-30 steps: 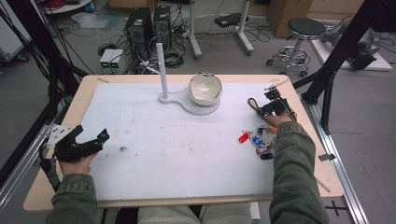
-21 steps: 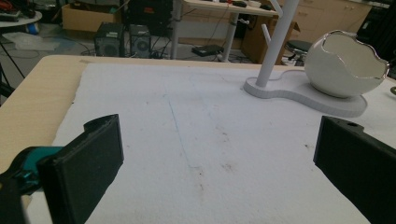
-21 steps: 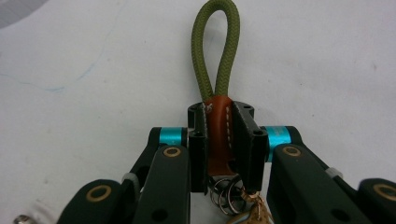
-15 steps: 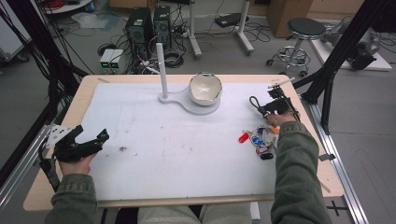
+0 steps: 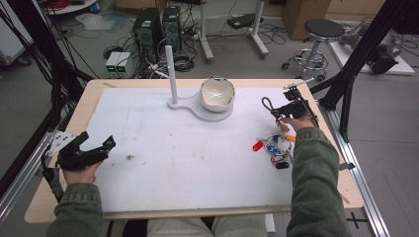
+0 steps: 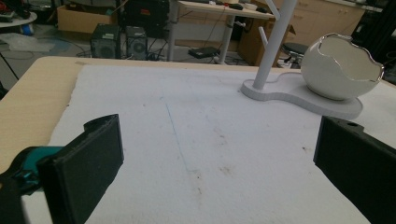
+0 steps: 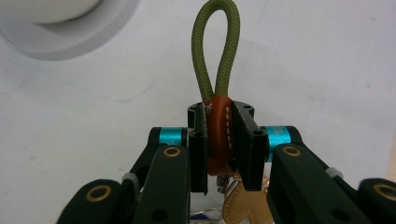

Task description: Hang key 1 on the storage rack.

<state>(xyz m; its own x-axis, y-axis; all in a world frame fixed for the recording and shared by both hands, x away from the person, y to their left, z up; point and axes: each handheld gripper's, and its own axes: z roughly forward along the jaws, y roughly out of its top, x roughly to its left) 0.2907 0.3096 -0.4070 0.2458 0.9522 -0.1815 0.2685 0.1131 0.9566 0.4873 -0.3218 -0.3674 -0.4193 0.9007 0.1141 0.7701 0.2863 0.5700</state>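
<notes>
Near the table's right edge, my right gripper (image 7: 219,140) pinches the brown leather tab (image 7: 219,133) of an olive cord-loop keychain (image 5: 269,104).
My left gripper (image 5: 94,148) rests with jaws spread; I fear the dangling keys and coloured tags (image 5: 274,148) could swing and drag the tab loose before the white peg stand (image 5: 172,74).

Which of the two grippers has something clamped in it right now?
The right gripper: its jaws are shut on the brown leather tab of the olive-green cord loop on a keyring bunch. The left gripper stands wide open, with nothing but white mat between its jaws.

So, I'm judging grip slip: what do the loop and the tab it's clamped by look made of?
The loop looks like woven olive cord, matte, with a braided texture. The tab looks like brown leather, smooth, with pale stitching, clamped in the right gripper.
</notes>
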